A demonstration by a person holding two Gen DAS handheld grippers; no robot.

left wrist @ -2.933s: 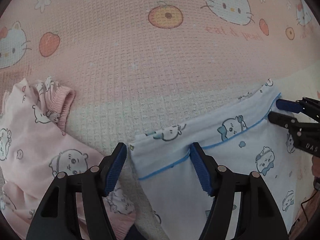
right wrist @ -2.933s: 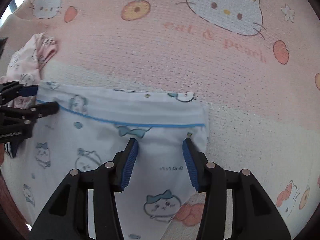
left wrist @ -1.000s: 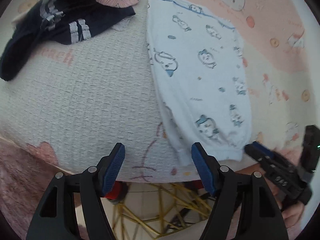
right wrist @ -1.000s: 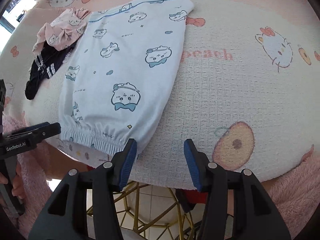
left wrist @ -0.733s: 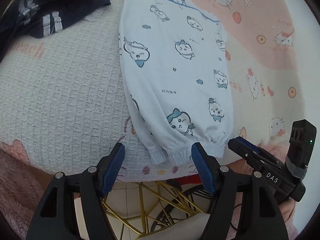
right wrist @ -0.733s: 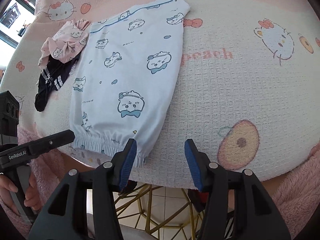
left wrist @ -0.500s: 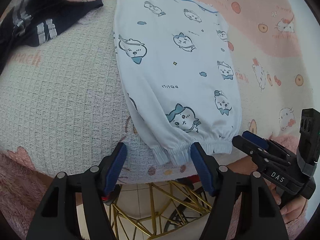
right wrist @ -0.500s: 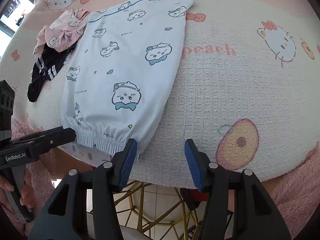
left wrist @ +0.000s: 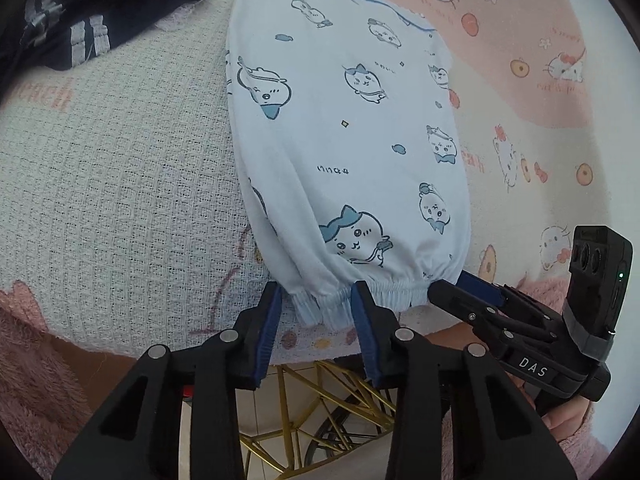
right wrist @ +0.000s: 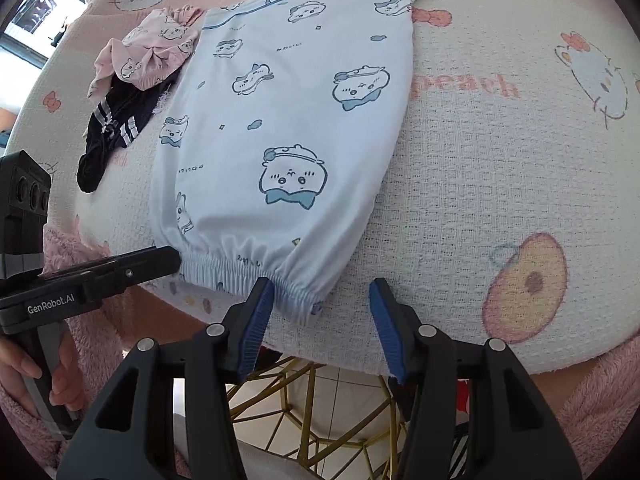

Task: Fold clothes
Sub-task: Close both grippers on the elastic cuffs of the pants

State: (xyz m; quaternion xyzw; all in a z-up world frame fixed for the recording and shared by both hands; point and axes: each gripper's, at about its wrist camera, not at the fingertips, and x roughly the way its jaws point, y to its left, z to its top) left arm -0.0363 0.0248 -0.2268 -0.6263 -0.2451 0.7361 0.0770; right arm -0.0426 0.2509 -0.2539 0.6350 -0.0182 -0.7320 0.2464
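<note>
Comparing: half a second back the left gripper (left wrist: 316, 300) stood wide beside the cuffs; its fingers (left wrist: 269, 312) are now narrowed about the near-left corner of the hem, though not yet clenched on it.
Right gripper: brought in to the near-right corner (right wrist: 322, 300); fingers (right wrist: 256, 312) released and wide, the left one touching the hem, the right one over bare surface.
Earlier still: both grippers were seen at the blue-piped waistband, so the ends have been swapped.
Meaning: a grasp of the cuffs is judged to be in preparation, most likely for a lengthwise fold toward the waistband.
Trousers (right wrist: 280, 120): laid flat and long on the surface, legs stacked, waistband far, cuffs at the near edge and slightly overhanging.
Trouser cloth: thin, soft, pale blue, printed with cartoon faces; hem gathered by elastic into fine ribs.
Surface (right wrist: 500, 184): rounded, covered by a waffle-textured cloth with cat and peach prints, a fleecy pink border below.
Other clothes: a crumpled pink garment (right wrist: 156, 52) and a navy striped piece (right wrist: 116, 120), heaped at far left.
</note>
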